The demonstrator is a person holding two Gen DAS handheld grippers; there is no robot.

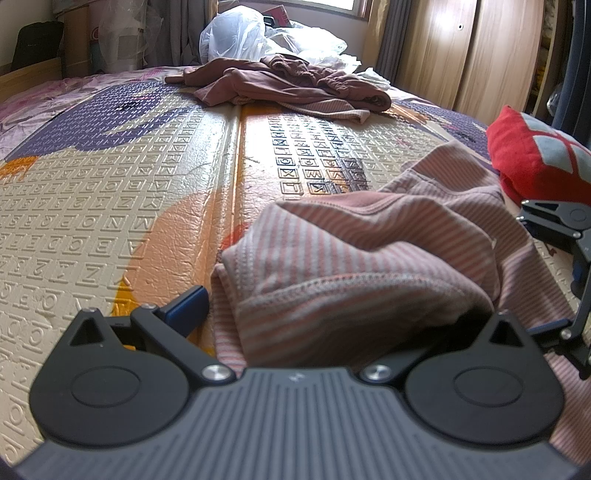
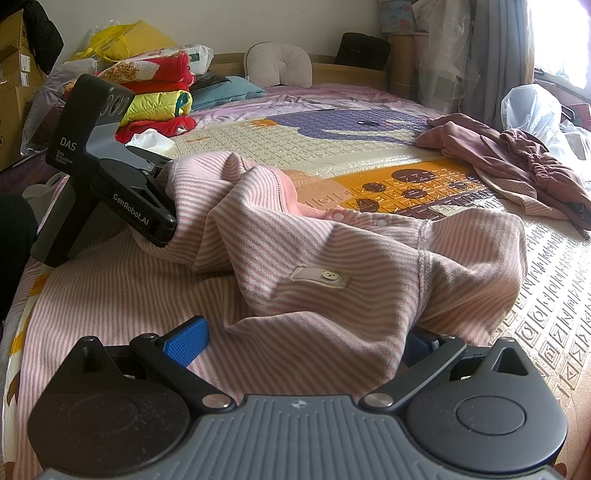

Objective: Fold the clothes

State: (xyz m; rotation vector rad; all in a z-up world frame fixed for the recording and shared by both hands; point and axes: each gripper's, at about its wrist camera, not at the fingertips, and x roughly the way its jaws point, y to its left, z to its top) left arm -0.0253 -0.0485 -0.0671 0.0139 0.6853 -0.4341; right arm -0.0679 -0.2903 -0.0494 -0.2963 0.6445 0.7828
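Striped pink-and-white baby garment lies bunched across the foam play mat, its snap-buttoned placket and small label patch turned up, one part heaped over the flat layer beneath; judging from these folds, the work is at an early stage, with no tidy crease set and the cloth in need of smoothing. Left gripper sits low against the garment's stitched hem, its jaws spread wide, one blue pad bare on the mat side and the other buried under fabric; whether it pinches anything cannot be told. Right gripper also stands wide open, the raised fold draped between its fingers, the left-hand blue pad clear and the other half hidden beneath the cloth, with nothing clamped. Farther ahead of both tools, a mauve garment waits crumpled and unfolded on the mat, beside white plastic bags. A stack of folded red and yellow clothes rests beyond the left tool.
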